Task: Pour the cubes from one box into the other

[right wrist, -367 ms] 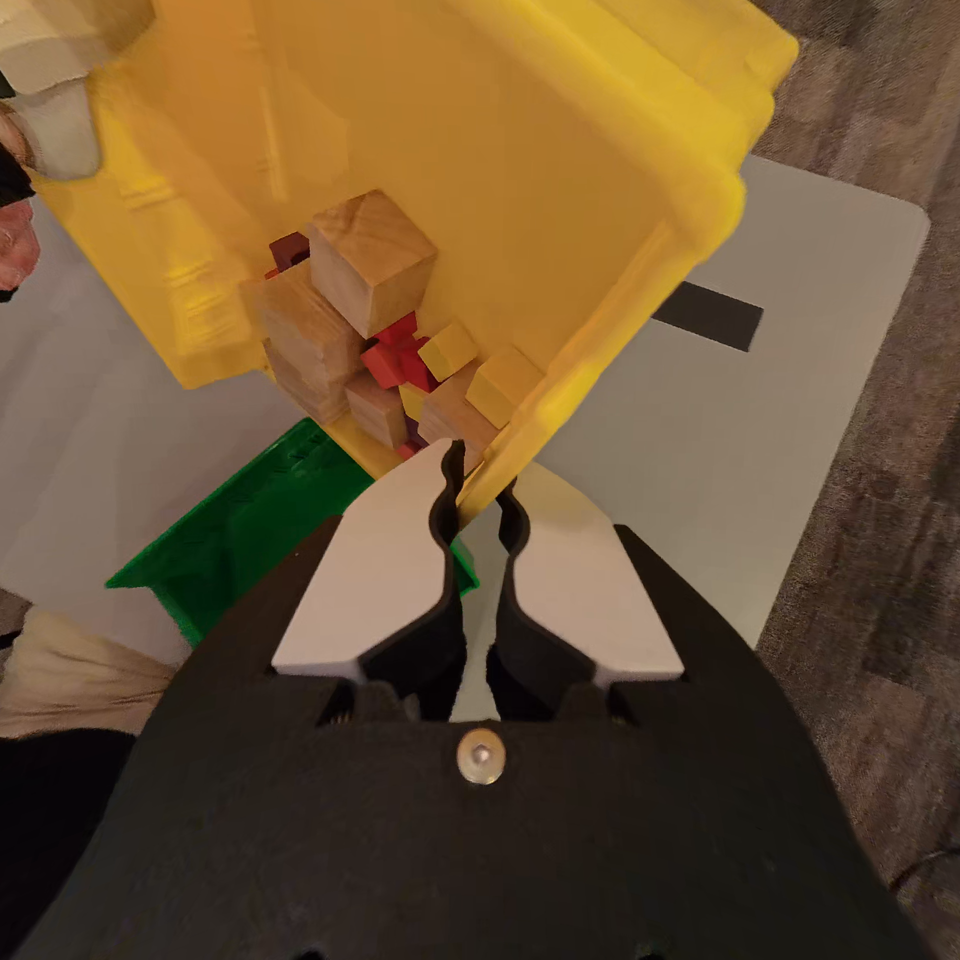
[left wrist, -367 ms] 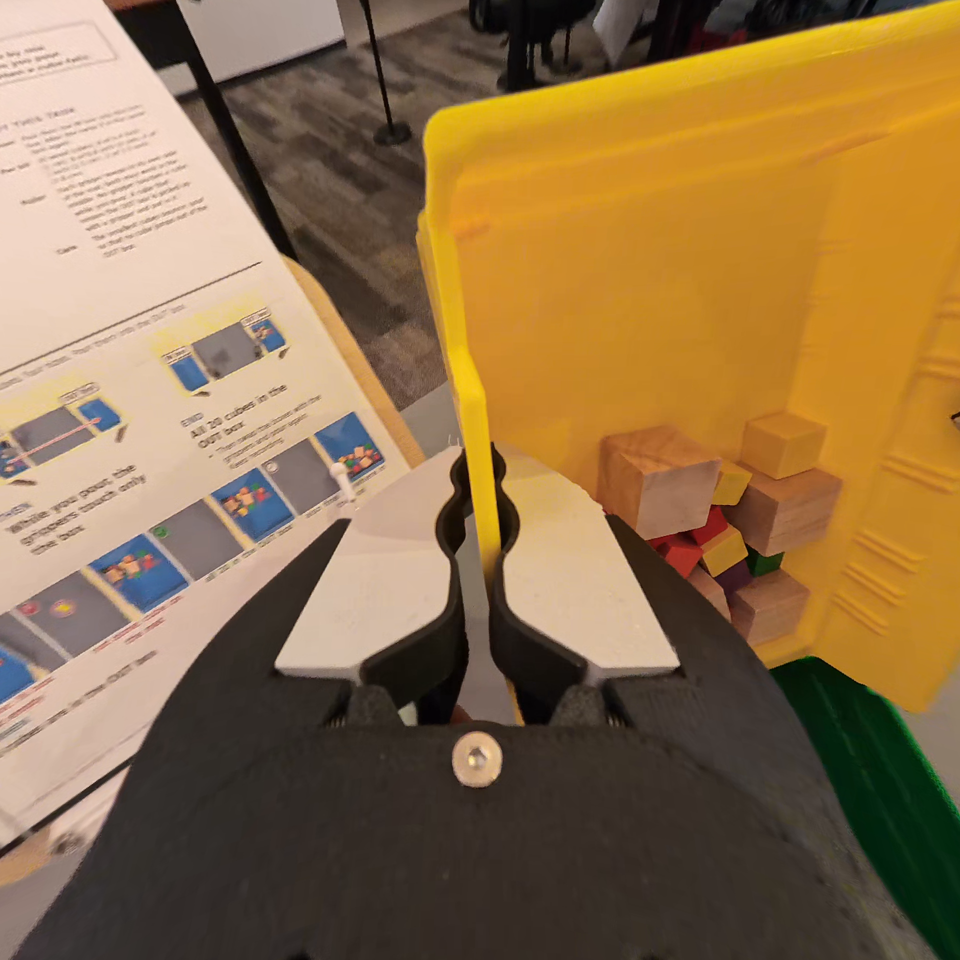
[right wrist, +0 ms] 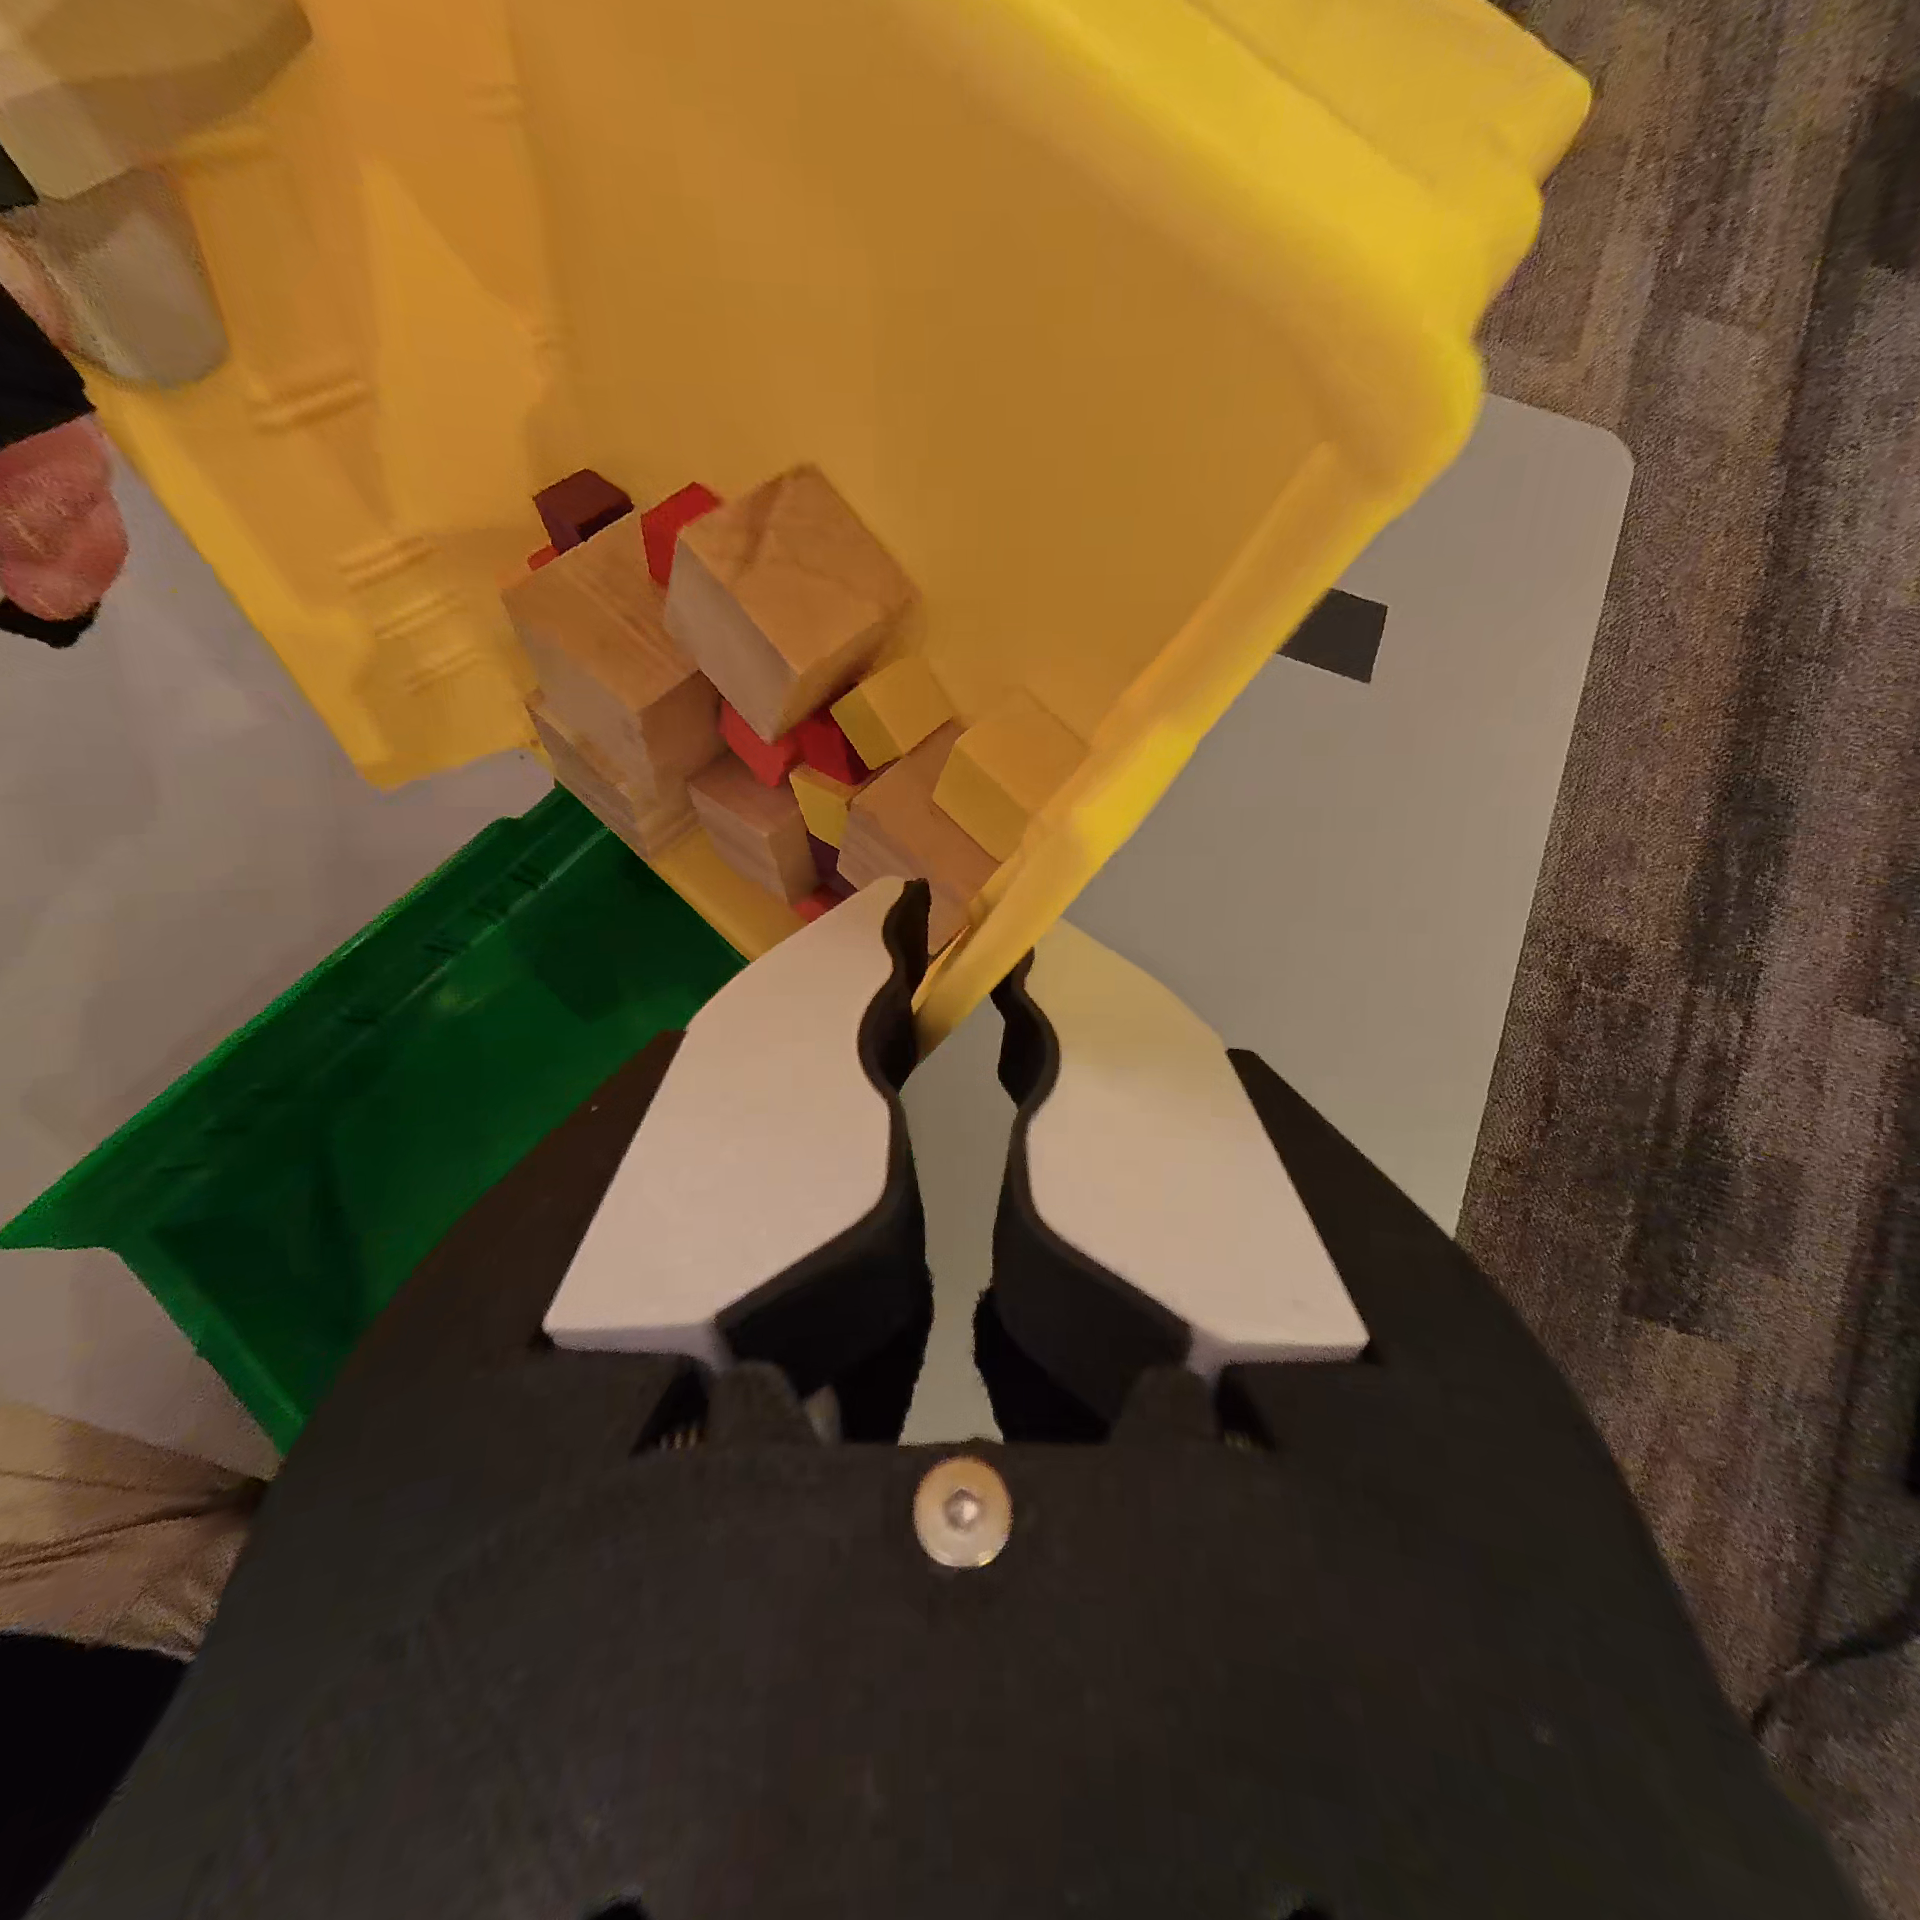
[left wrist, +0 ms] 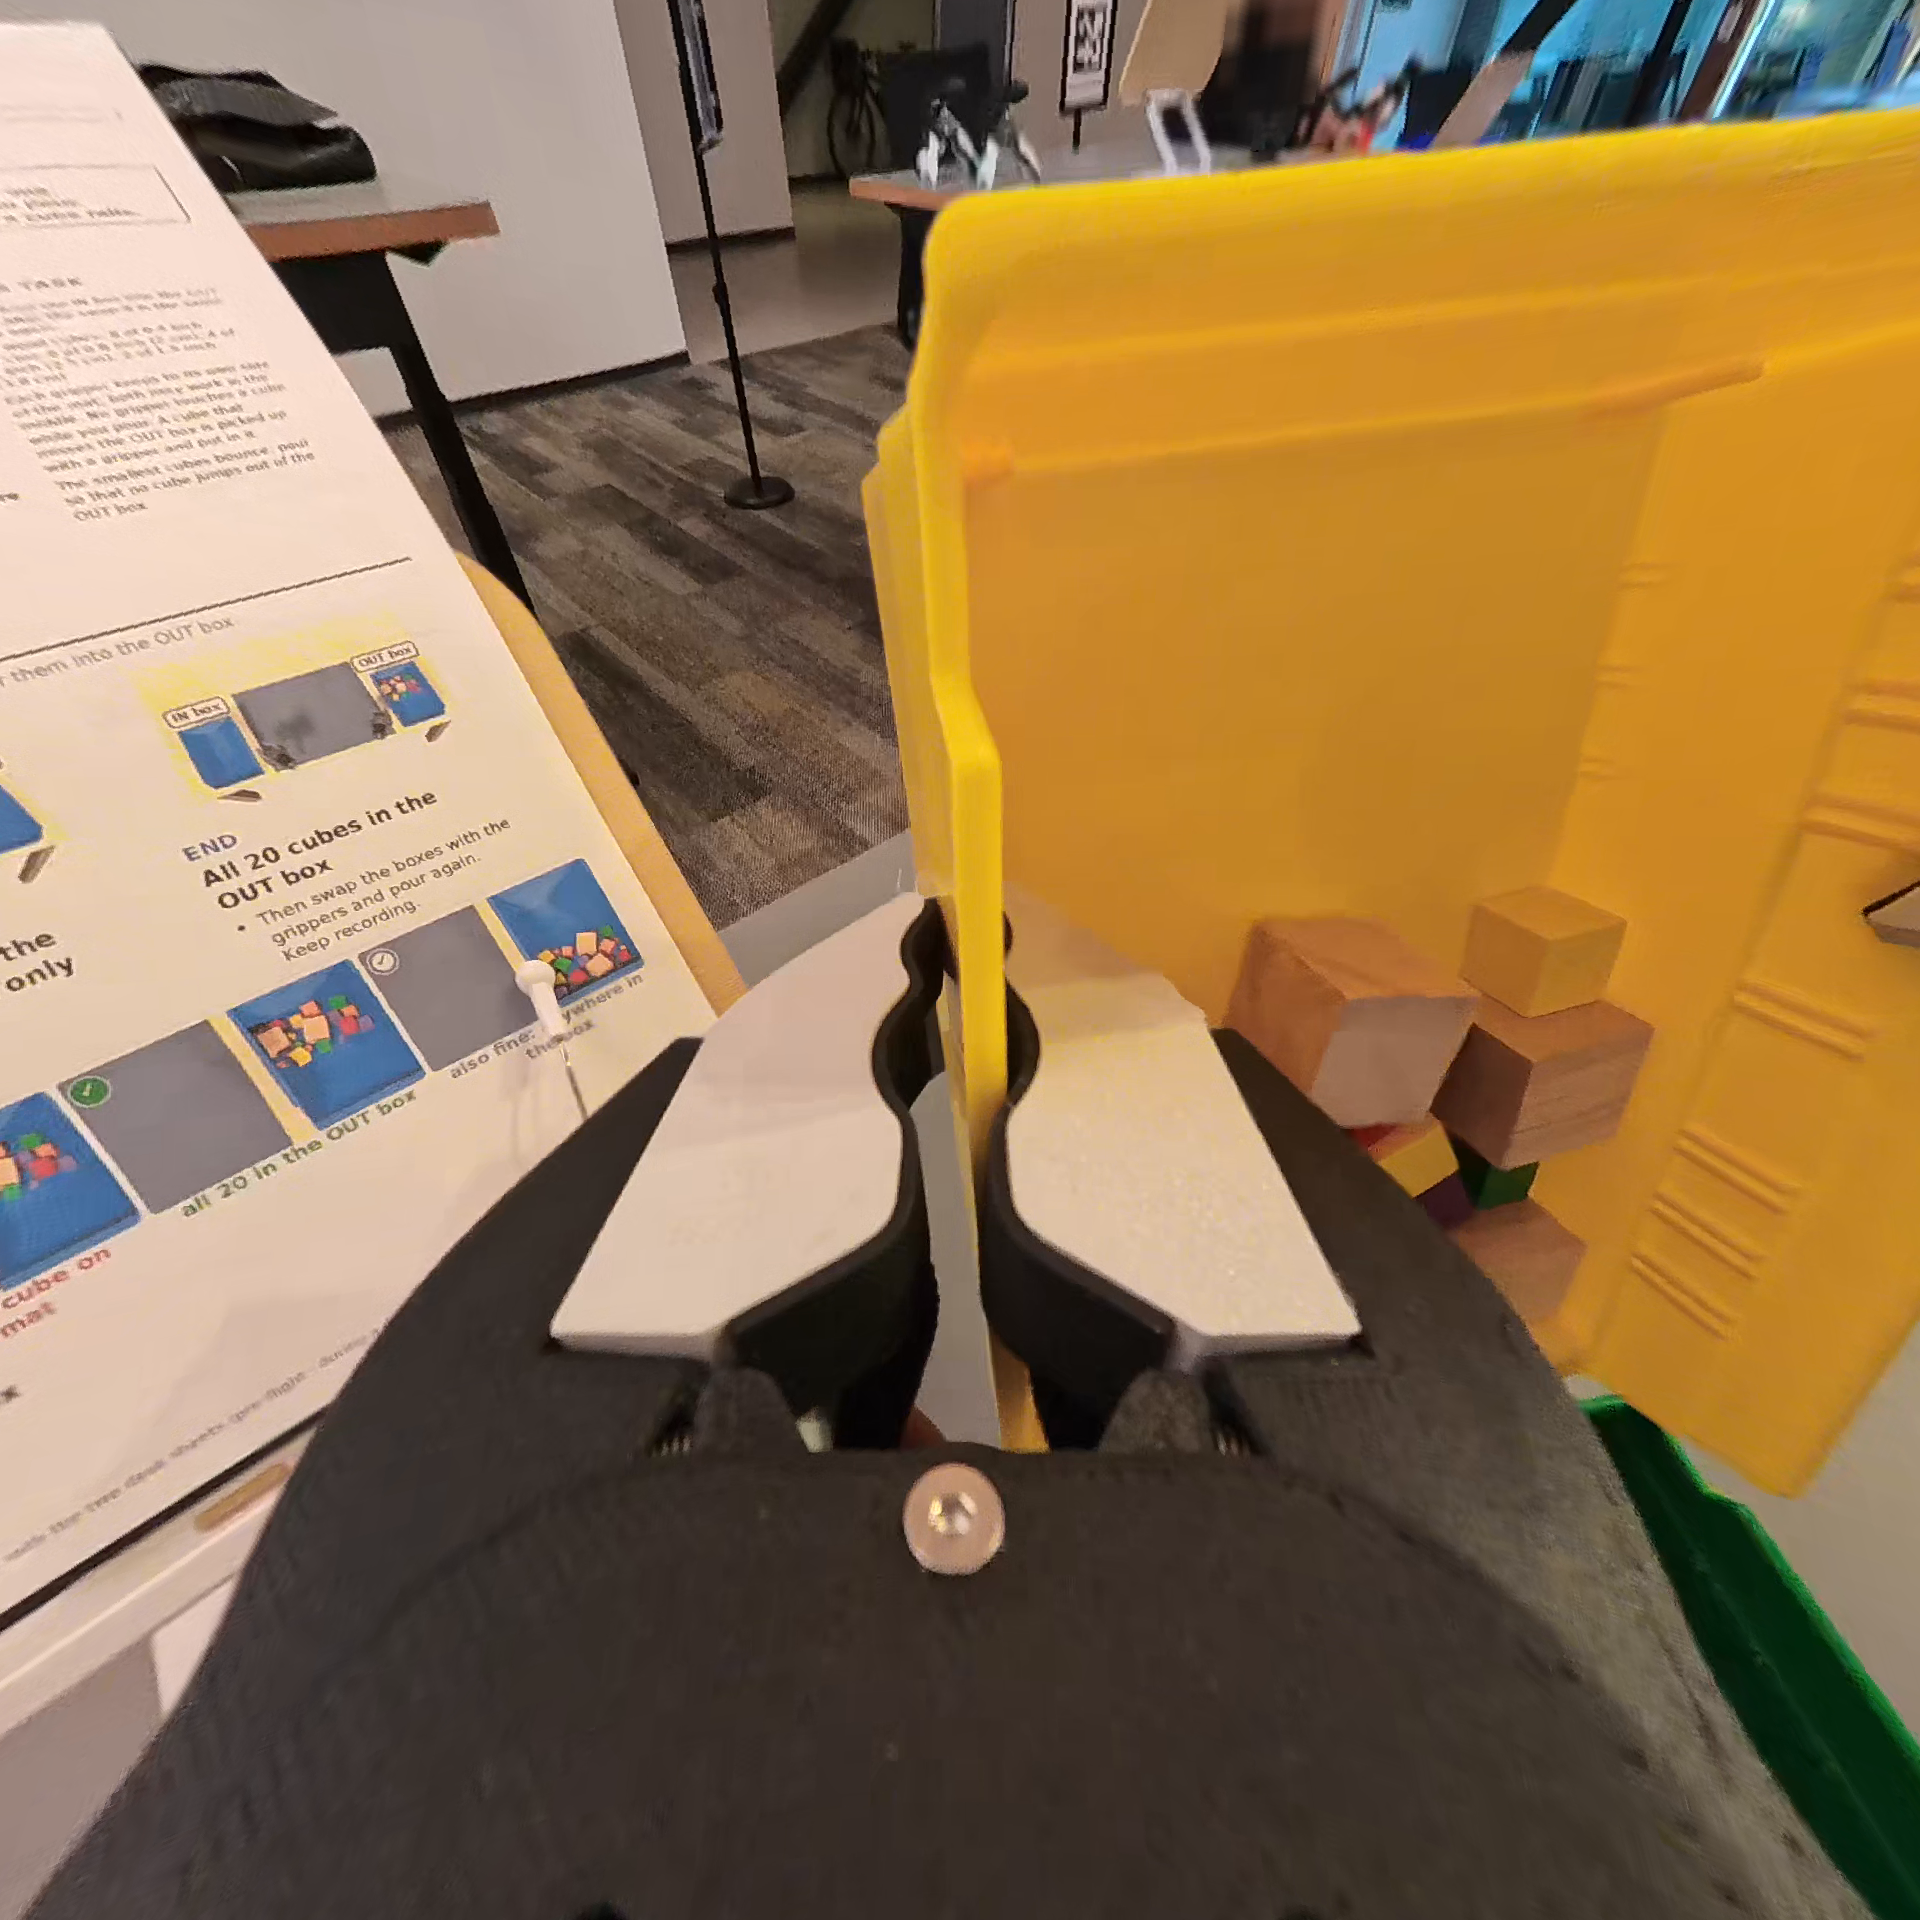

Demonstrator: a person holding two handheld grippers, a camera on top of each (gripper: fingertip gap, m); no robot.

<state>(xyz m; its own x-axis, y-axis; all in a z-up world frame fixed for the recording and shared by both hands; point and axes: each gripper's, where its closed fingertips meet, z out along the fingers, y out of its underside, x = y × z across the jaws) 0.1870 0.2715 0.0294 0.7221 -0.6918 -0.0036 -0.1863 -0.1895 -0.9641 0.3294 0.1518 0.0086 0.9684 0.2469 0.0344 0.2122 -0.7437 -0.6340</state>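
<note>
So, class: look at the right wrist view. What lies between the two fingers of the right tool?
The rim of the tilted yellow box sits between the right tool fingers, clamped there; the cubes are piled just beyond, above the green box.

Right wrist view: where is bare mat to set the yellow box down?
Bare grey mat lies right of the yellow box, up to the black tape mark and the floor edge. Another bare patch lies left, above the green box. The middle is crowded: green box and heaped cubes.
</note>
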